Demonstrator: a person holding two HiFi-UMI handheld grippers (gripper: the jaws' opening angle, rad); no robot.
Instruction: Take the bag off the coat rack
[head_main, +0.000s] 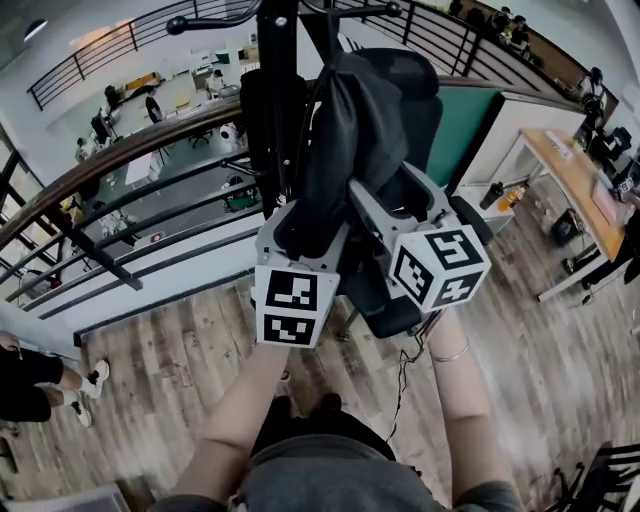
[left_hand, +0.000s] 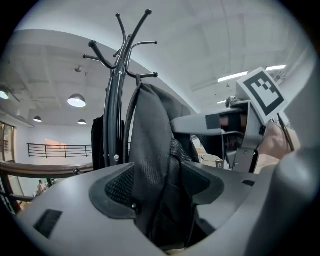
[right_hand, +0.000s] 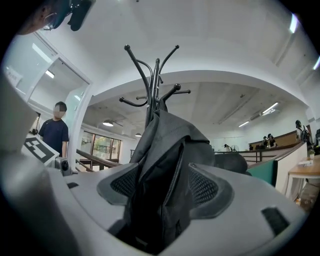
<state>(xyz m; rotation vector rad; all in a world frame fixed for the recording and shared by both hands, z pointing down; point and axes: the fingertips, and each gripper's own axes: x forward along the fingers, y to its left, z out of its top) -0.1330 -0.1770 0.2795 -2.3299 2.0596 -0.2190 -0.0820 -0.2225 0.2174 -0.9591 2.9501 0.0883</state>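
Setting: wood-plank floor (head_main: 150, 390) is seen far below, and a railing (head_main: 110, 160) runs beyond both grippers.
Bag: the dark bag (head_main: 370, 130) is hung on the coat rack (head_main: 278, 110), straight ahead of both grippers and reaching down between their jaws.
Left gripper (left_hand: 160, 187): clamped on the bag's fabric.
Right gripper (right_hand: 165, 187): jaws held wide apart, bag between them.
Markings: black-and-white square markers are carried on each cube (head_main: 290, 305).
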